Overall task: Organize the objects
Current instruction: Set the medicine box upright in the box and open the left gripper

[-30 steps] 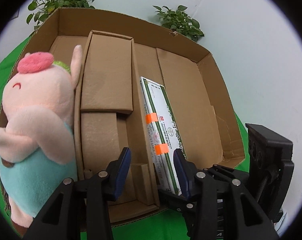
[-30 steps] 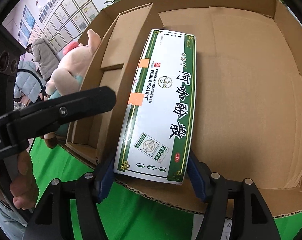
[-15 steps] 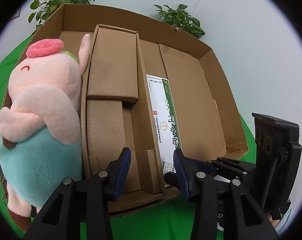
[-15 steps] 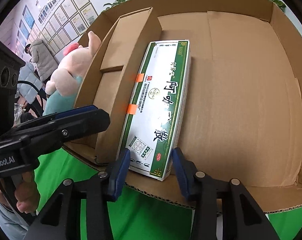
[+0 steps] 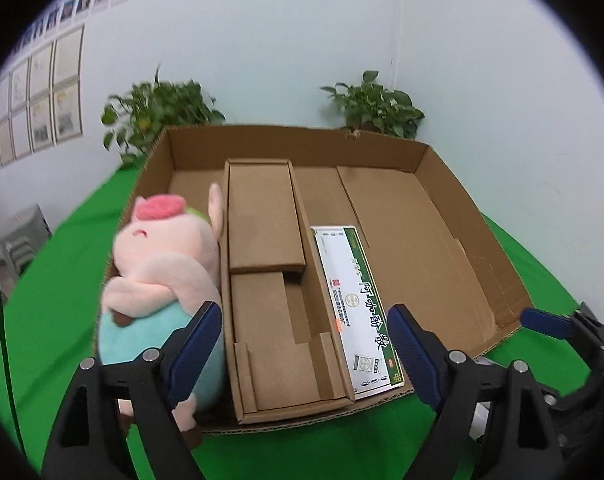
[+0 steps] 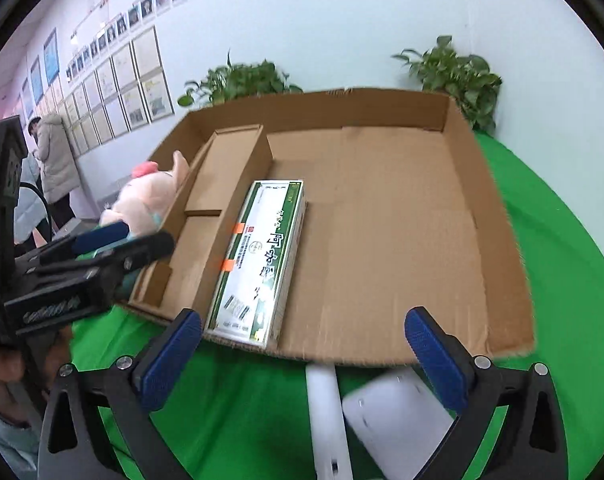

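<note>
Both jaws have just been opening. The right hand-held gripper (image 6: 302,344) is spread wide with nothing between its pads, as is the left hand-held gripper (image 5: 303,344). The green-and-white printed carton (image 6: 262,256) is laid flat inside the shallow brown cardboard tray (image 6: 481,216), against the folded cardboard divider (image 5: 262,216). The pink plush pig (image 5: 162,264) is lodged beyond the divider, on the green tabletop (image 6: 561,264).

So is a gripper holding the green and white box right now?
No, nothing is held. The left gripper and right gripper have just opened wide; the green and white box lies free in the cardboard tray.
</note>
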Demonstrator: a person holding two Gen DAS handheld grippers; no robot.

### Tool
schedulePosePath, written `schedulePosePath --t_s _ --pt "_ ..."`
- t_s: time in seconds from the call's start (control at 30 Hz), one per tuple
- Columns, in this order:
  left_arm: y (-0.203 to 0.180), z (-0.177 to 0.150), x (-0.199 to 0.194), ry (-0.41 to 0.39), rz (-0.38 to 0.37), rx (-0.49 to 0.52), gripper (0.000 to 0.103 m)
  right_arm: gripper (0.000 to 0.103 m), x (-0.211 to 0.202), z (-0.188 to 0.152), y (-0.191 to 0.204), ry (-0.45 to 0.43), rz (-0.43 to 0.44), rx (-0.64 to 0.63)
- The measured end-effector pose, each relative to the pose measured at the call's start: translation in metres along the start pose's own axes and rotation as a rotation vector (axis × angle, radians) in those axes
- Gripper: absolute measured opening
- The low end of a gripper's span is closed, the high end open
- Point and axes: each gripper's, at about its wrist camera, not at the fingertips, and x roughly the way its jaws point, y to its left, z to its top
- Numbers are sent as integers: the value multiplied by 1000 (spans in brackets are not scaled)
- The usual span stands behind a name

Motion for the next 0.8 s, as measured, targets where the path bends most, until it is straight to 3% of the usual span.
schedulePosePath --t_s 0.23,0.53,0.63,0.67,0.7,0.73,0.77,0.8 --pt "-9 -10 -6 31 32 -1 85 102 -58 -38 -5 -45 -16 -37" --pt "-16 -26 -3 71 22 -23 84 101 -64 -60 -10 -20 1 -36" --pt "-20 -29 -4 65 19 -24 81 87 -63 -63 -10 -10 -8 -40" --pt "-21 -30 -5 63 19 -20 79 69 -64 -65 -11 -8 -22 -42" --pt "-22 -30 -6 61 16 -21 68 47 -64 -67 -11 -4 -51 -47" --pt "-22 -31 -6 63 9 -23 59 38 -64 -67 -11 2 -80 -54" --pt "-23 -32 -5 73 -9 -24 37 27 -64 -69 -11 11 -94 -57" --pt "-24 -33 -3 86 -28 -21 11 25 -63 -70 -12 21 -89 -56"
